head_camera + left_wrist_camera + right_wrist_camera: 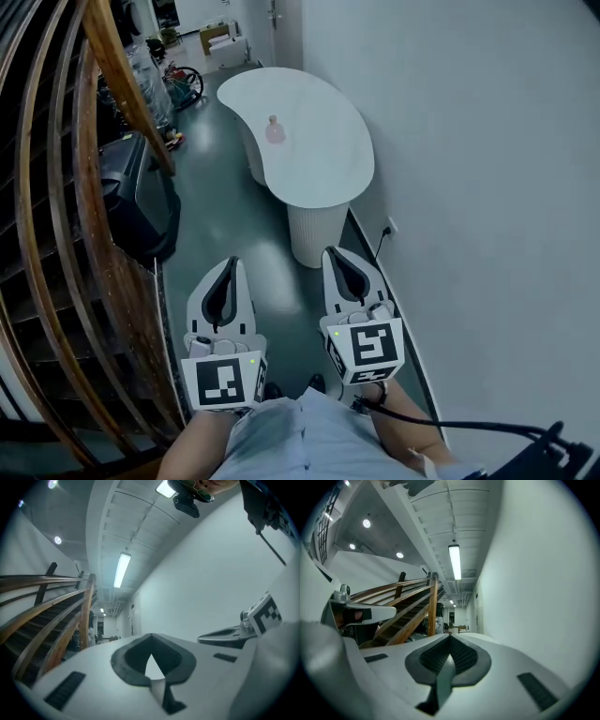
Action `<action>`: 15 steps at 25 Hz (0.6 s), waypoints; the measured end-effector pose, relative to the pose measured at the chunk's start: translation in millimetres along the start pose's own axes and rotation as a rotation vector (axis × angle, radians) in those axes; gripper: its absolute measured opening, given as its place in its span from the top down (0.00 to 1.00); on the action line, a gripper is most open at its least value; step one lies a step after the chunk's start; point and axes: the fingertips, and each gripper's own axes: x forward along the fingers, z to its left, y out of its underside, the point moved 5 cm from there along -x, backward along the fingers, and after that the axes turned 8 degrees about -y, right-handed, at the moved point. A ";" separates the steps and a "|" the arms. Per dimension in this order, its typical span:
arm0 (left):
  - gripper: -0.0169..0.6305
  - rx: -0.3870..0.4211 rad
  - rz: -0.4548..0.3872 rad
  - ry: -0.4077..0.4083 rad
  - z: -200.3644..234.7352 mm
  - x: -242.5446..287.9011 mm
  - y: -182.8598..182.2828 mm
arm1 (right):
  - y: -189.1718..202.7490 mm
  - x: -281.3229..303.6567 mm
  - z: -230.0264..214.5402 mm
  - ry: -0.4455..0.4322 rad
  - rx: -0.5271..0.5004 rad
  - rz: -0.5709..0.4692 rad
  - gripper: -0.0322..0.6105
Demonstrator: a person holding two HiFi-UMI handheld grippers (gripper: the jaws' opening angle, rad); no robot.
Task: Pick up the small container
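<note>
Walk-up needed: small container (275, 129) on bench (328, 173) upper centre, well apart from left hand-held gripper (232, 264) & right hand-held gripper (331, 253), both clenched empty; person shd open one en route.

No readable words or numbers; left marker cube (224, 382) and right marker cube (366, 345) seem to bear only patterns.

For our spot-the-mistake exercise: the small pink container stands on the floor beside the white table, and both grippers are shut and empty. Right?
No. The pink container stands on top of the white table, not on the floor; the head view shows it. The left gripper and right gripper are shut and empty, as stated.
</note>
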 end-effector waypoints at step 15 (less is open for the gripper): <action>0.98 -0.038 0.056 -0.075 9.4 29.5 21.2 | 19.1 47.9 -20.2 -0.058 -0.006 0.049 0.95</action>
